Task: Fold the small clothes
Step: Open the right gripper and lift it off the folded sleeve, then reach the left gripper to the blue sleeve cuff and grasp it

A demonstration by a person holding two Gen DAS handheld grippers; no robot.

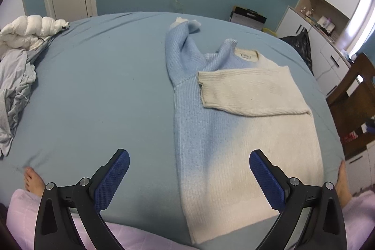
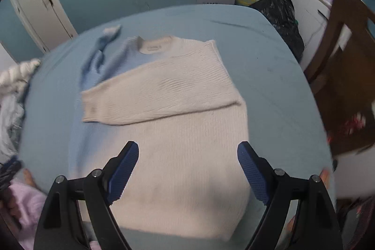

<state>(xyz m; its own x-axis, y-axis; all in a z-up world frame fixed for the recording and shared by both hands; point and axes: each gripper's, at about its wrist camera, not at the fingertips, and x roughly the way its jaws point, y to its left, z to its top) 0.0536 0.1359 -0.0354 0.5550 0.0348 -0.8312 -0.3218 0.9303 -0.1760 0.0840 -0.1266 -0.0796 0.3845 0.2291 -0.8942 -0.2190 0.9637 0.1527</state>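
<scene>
A knitted sweater [image 1: 234,137] [image 2: 178,156], cream fading to light blue, lies flat on the blue bed sheet. Its cream sleeve [image 1: 248,90] [image 2: 159,95] is folded across the chest. The blue sleeve [image 1: 180,50] [image 2: 96,55] lies loose and twisted toward the far side. My left gripper [image 1: 189,164] hovers open above the sweater's lower left edge, nothing between its fingers. My right gripper [image 2: 188,157] hangs open above the sweater's lower body, also holding nothing; its view is blurred by motion.
A white puffy jacket [image 1: 30,29] and a heap of grey clothes [image 1: 14,90] lie at the bed's left edge. A black bag [image 2: 281,15], a wooden chair [image 2: 342,67] and white cabinets [image 1: 328,22] stand on the right. The person's bare feet [image 1: 32,182] show at the near edge.
</scene>
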